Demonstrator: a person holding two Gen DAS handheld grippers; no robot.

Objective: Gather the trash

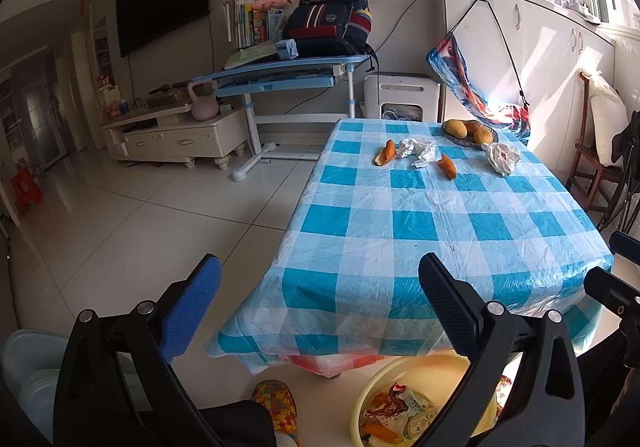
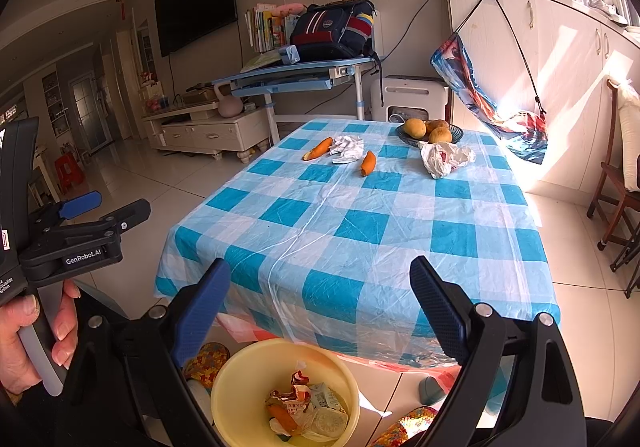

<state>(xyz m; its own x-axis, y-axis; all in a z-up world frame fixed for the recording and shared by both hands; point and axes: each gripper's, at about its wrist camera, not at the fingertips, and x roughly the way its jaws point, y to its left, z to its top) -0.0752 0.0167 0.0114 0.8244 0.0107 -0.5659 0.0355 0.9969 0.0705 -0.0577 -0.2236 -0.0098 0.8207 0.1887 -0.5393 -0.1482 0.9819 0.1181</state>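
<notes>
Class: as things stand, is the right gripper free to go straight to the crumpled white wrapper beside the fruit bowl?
Probably yes: the right gripper is open and empty, and bare tablecloth lies between it and the wrapper. It sits at the table's far end, so a long reach.

Yellow bin [image 1: 370, 387] partly behind fingers [image 1: 448, 303]

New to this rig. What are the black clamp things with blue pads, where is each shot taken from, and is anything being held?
No robot here: a person holds one handheld two-finger gripper in each hand. Each picture comes from a fisheye camera on a gripper, looking along its fingers. One shows the left gripper, the other the right gripper. Both are open and hold nothing. On the checked tablecloth lie two orange peel pieces, a crumpled tissue, a crumpled white wrapper and a dish of fruit. On the floor below stands a yellow bin already holding scraps.
</notes>
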